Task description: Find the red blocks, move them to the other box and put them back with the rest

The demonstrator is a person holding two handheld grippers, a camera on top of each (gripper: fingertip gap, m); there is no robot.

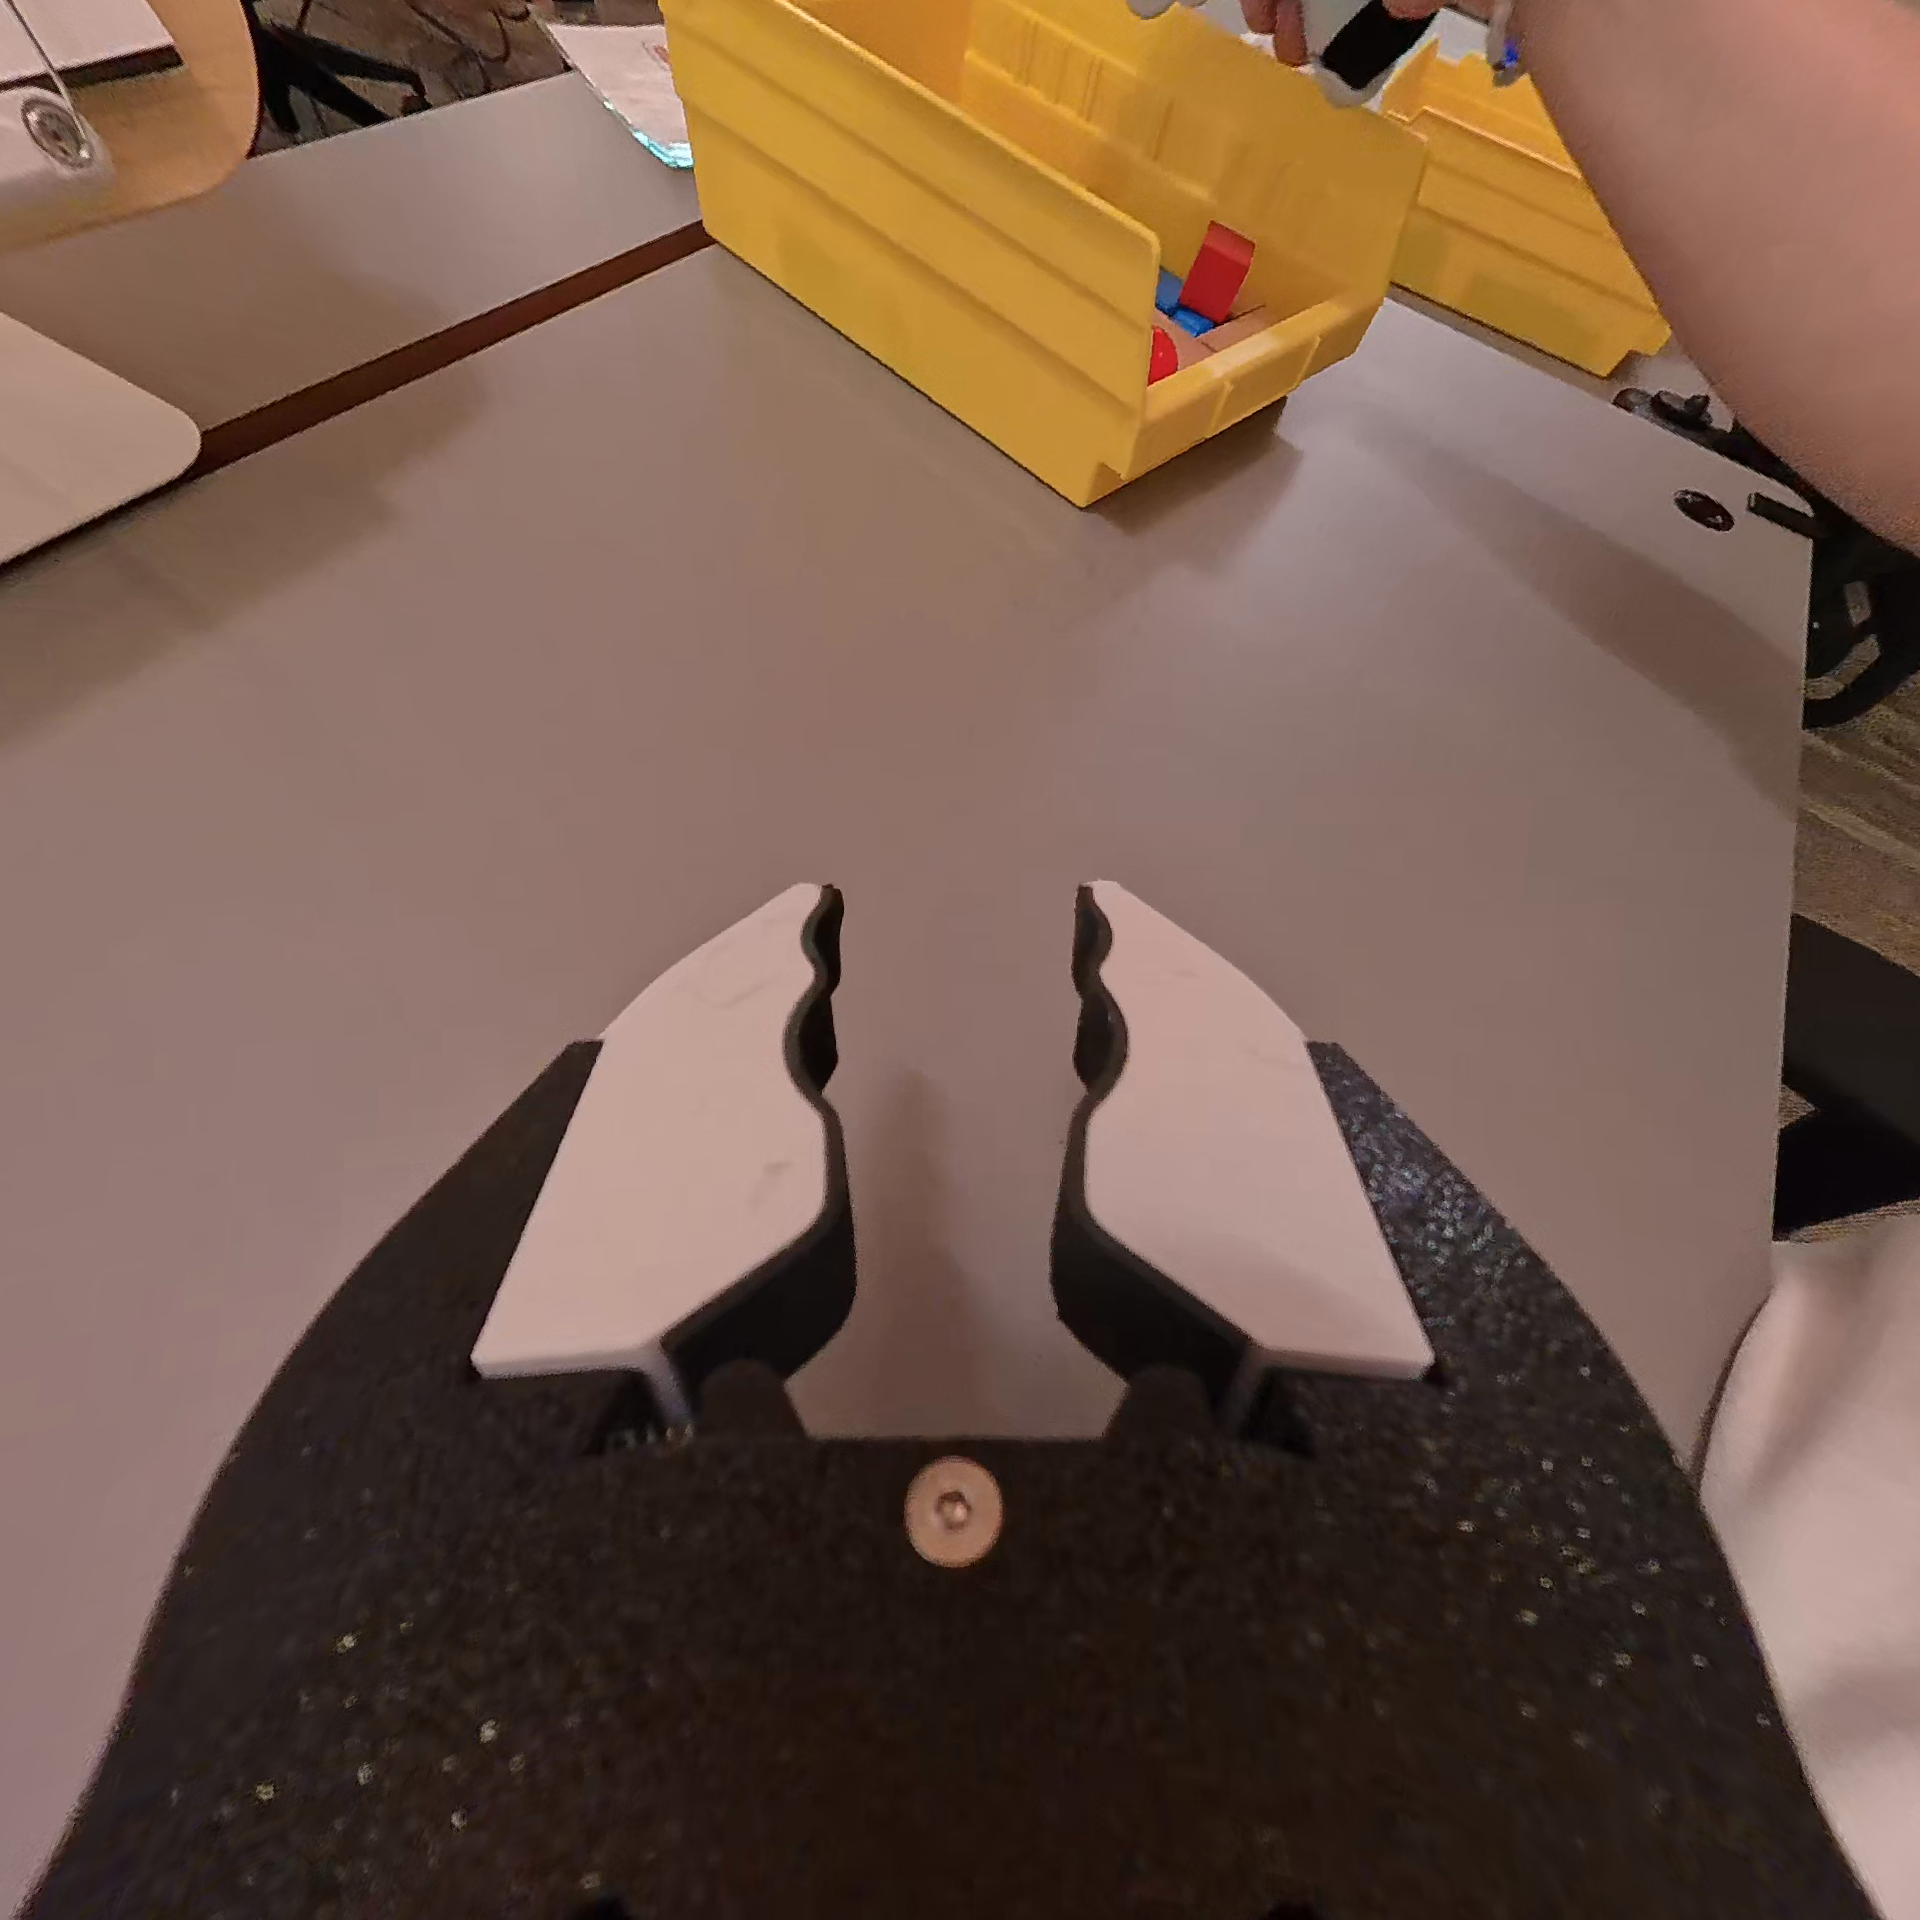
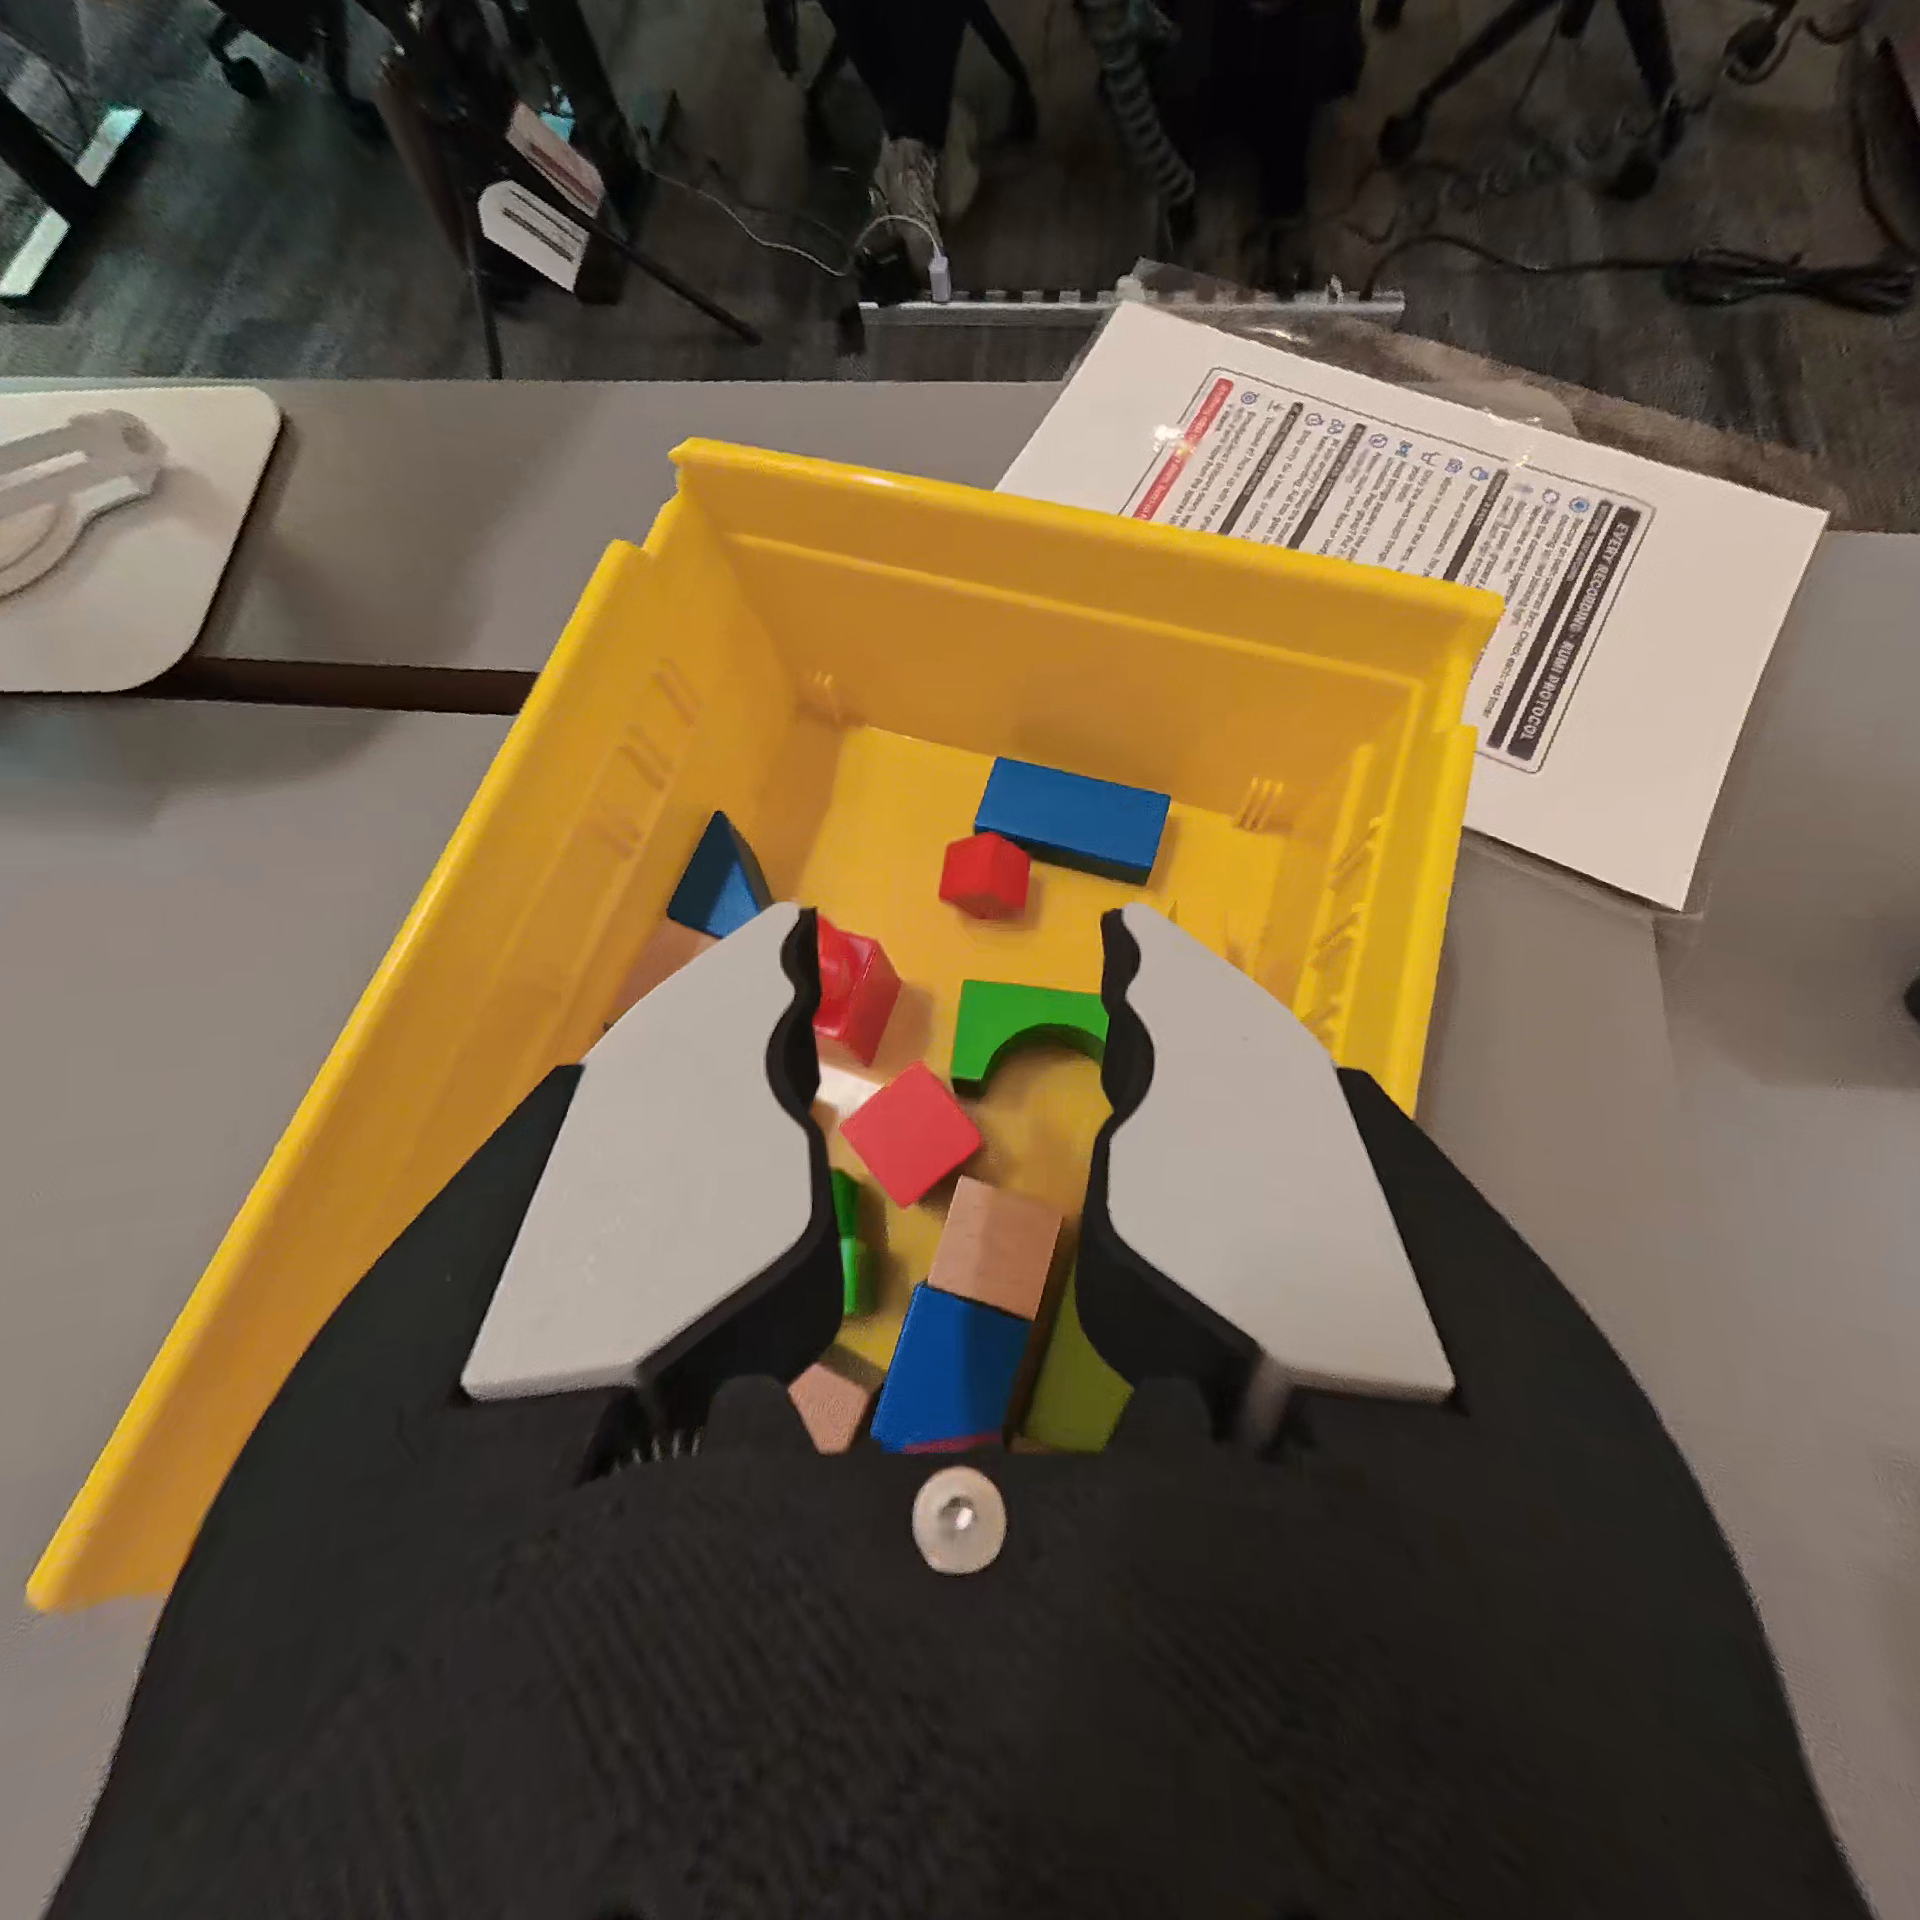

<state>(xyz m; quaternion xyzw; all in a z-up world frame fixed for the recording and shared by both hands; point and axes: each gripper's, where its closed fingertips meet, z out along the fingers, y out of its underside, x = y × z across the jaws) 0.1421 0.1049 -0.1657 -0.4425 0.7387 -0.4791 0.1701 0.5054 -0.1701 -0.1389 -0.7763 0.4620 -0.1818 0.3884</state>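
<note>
The right claw (image 2: 956, 914) hangs wide open over the yellow box (image 2: 582, 831). Three red blocks (image 2: 909, 1132) lie under it, mixed with blue and green ones.

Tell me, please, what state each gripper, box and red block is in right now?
Left gripper: open, empty, above bare table.
Right gripper: open, holding nothing, above the box.
Yellow box: upright, holding mixed blocks.
Small red cube: loose on the box floor, beside the blue rectangular block.
Red block by the left finger: partly hidden, ungrasped.
Red square block: tilted, resting among other blocks.
Second yellow box: contents hidden.
</note>
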